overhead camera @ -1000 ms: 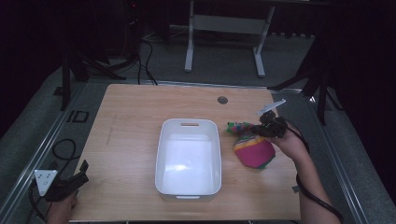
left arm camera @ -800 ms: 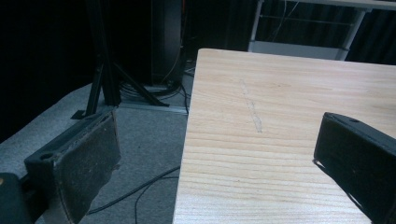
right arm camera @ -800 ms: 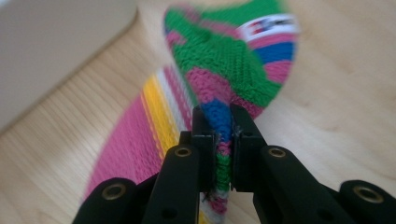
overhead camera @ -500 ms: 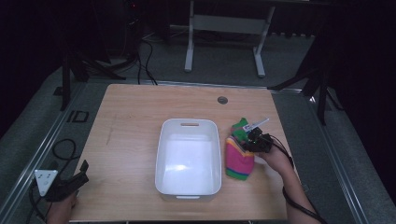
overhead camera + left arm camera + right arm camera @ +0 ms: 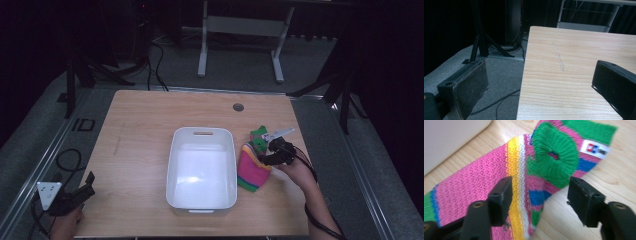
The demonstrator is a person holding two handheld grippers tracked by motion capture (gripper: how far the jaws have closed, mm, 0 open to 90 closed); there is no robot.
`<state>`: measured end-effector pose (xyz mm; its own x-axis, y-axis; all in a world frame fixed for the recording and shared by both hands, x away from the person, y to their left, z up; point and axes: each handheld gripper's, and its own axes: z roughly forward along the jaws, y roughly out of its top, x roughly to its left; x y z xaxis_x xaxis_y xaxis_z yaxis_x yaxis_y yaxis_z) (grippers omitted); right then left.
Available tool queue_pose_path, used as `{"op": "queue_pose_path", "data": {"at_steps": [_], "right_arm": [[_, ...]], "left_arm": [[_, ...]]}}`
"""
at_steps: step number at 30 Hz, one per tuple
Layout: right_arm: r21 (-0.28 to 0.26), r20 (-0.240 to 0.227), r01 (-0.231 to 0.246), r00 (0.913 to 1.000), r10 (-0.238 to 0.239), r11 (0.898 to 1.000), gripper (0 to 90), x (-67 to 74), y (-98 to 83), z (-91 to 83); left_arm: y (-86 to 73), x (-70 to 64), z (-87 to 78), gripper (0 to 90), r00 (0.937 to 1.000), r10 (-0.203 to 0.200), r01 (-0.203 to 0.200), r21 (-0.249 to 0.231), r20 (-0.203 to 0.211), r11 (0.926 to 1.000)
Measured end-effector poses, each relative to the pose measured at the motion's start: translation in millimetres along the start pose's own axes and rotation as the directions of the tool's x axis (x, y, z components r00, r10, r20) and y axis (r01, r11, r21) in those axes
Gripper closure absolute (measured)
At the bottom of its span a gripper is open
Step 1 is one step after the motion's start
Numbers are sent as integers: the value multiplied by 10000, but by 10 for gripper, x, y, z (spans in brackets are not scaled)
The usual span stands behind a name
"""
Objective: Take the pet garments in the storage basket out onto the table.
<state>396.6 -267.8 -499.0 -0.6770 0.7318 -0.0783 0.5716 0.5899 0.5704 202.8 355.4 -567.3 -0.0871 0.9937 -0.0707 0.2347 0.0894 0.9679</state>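
A striped knit piece in pink, green, yellow and blue lies on the wooden table, against the right wall of a white tub. My right gripper hovers over its far green end. In the right gripper view the gripper stands open, its jaws either side of the knit piece, which has a bunched green part and a white label. My left gripper rests by the table's front left corner. Its jaws are wide apart in the left gripper view, with nothing between them.
The tub holds nothing. A round cable hole sits near the table's far edge. Cables run over the grey floor left of the table, beside a black stand. A white frame stands beyond the table.
My right gripper has carried the knit piece left from the table's right side to the tub's right wall, where it now lies stretched out. The left gripper has stayed put.
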Motion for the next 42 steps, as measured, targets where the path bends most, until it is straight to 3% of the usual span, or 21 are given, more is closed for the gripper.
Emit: {"op": "queue_pose_path", "data": {"at_steps": [6,11,16,19,20,21,24,27,32,35,37,42], "right_arm": [[-526,11,-412,9991,413,9978,138,-71,-132,-188],[-1010,392,-624,9970,666,9929,131,-145,-341,-271],[-1688,548,-862,9938,967,9819,133,-203,-596,-306],[-2463,983,-999,9870,1274,9640,135,-223,-748,-355],[-2463,983,-999,9870,1274,9640,135,-223,-748,-355],[-2991,1244,-1152,9795,1584,9472,135,-238,-897,-401],[-3128,1398,-1263,9742,1772,9414,135,-245,-992,-420],[-3371,1209,-1753,9663,2272,9250,135,-262,-1192,-430],[-3434,1492,-1924,9552,2557,9193,138,-228,-1392,-436],[-3723,1257,-2271,9483,2913,8999,138,-194,-1494,-449],[-3876,1576,-2218,9404,3014,8947,138,-160,-1553,-464],[-4756,1768,-2726,9017,3945,8363,138,-132,-1727,-539]], "left_arm": [[0,-2,0,9,10000,3,-3,-5,-1,10000],[0,-3,-1,10,10000,15,-15,-5,-5,10000],[-1,-4,-1,9,10000,19,-19,-18,-18,10000],[-2,-4,-3,10,10000,23,-24,-44,-44,10000],[-2,-4,-3,9,10000,23,-24,-44,-44,10000],[-1,-3,-2,9,10000,-1,1,-28,-45,10000],[-2,-3,-3,9,10000,13,-13,-43,-32,10000],[-2,-4,-3,9,10000,22,-22,-36,-35,10000],[-1,-4,-2,9,10000,34,-34,-22,-28,10000],[0,-3,0,9,10000,14,-14,4,-26,10000],[0,-4,-1,9,10000,15,-16,-2,-31,10000],[-2,-5,-3,9,10000,41,-41,-32,-32,10000]]}}
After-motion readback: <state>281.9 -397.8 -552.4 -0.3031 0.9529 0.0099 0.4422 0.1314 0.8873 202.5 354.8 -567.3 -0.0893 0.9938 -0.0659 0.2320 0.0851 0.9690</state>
